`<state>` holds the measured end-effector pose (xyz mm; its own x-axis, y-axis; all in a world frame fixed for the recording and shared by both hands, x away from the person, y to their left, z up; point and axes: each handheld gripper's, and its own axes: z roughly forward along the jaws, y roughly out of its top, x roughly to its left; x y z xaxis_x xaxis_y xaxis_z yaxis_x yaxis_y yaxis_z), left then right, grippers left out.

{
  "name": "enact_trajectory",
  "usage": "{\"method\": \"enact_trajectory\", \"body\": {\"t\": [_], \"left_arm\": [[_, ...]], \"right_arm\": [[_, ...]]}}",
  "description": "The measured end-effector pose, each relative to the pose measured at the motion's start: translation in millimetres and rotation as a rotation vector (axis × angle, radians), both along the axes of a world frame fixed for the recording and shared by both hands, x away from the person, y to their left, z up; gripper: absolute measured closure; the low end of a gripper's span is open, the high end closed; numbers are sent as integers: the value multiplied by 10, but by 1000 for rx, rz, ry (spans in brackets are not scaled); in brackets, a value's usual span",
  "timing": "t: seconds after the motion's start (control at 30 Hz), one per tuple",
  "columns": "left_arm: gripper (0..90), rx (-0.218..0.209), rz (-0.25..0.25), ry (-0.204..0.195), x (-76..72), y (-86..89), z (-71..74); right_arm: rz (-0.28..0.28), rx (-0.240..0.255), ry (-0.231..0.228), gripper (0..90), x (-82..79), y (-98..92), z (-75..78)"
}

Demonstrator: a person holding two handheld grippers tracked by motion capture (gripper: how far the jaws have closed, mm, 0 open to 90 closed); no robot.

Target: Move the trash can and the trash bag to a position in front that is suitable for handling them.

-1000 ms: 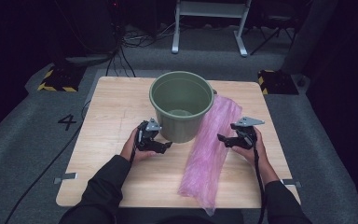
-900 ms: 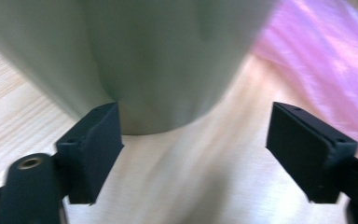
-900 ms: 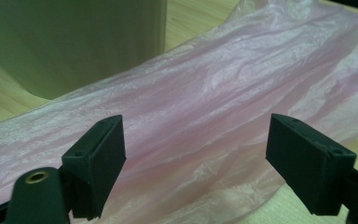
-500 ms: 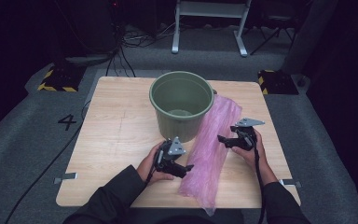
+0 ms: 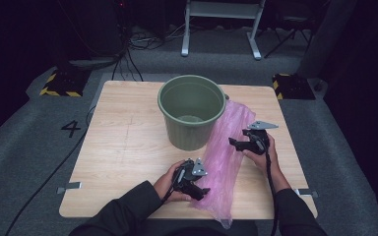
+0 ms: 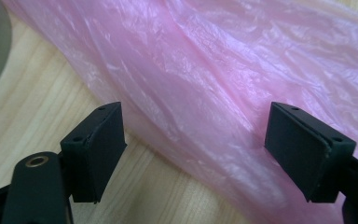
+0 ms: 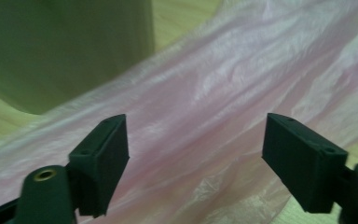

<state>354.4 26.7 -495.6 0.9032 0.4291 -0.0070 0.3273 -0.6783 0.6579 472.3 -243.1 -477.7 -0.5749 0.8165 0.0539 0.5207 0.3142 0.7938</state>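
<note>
A long pink plastic bag [image 5: 229,157] lies flat on the wooden table [image 5: 123,147], running from beside the green bucket [image 5: 191,110] down to the front edge. My left gripper [image 5: 204,191] is at the bag's left edge near the front, jaws wide apart. In the left gripper view the pink film [image 6: 214,79] lies just ahead of and under the open jaws, with nothing pinched. My right gripper [image 5: 232,142] hovers at the bag's right side, open too. In the right gripper view the bag [image 7: 223,102] spreads ahead of its jaws, with the bucket [image 7: 65,46] behind.
The bucket stands upright at the table's middle back, its inside bare. Bare wood lies to the left of the bucket. A black cable [image 5: 44,177] runs across the grey floor on the left, by a painted number 4 [image 5: 71,129].
My left hand has travelled right and toward the front edge, from beside the bucket's base to the bag's left edge. The right hand has stayed where it was.
</note>
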Motion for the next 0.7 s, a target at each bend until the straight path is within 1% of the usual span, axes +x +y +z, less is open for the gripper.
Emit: {"method": "enact_trajectory", "body": {"t": [0.03,0.07,0.1,0.17,0.2,0.23,0.27,0.33,0.37,0.43,0.47,0.5,0.53,0.57,0.6,0.63,0.7], "left_arm": [[190,0,0,0,0,0,0],[191,0,-4,2,1,12,-2],[190,-2,-6,2,6,16,-3],[186,-8,-10,-1,13,23,-11],[180,-8,-10,-1,13,23,-11],[173,-18,-16,-4,23,35,-25],[168,-27,-26,-11,32,40,-32],[166,-37,-32,-10,37,57,-44],[160,-41,-39,-15,44,65,-49],[151,-50,-42,-16,49,80,-61],[151,-57,-39,-20,52,82,-67],[151,-57,-40,-20,57,86,-67],[151,-56,-37,-20,60,90,-66],[151,-63,-36,-25,66,91,-71],[151,-57,-31,-19,67,103,-67],[151,-59,-26,-24,77,115,-69],[151,-60,-14,-22,92,154,-69]], "right_arm": [[0,0,0,210,0,0,0],[-21,-29,24,203,61,17,-57],[-30,-36,25,205,77,19,-78],[-34,-38,44,205,119,17,-134],[-48,-54,48,205,133,18,-162],[-59,-65,53,206,146,15,-188],[-63,-59,68,209,159,8,-215],[-71,-47,76,225,168,-5,-226],[-72,-48,77,227,167,-3,-223],[-74,-70,71,234,161,20,-225],[-68,-85,66,261,156,36,-224],[-57,-88,61,308,151,55,-222],[-42,-87,58,375,144,71,-216],[-31,-90,53,429,137,89,-211],[-21,-97,49,481,130,108,-207],[-8,-100,42,538,119,122,-205],[19,-100,33,666,92,150,-203]]}}
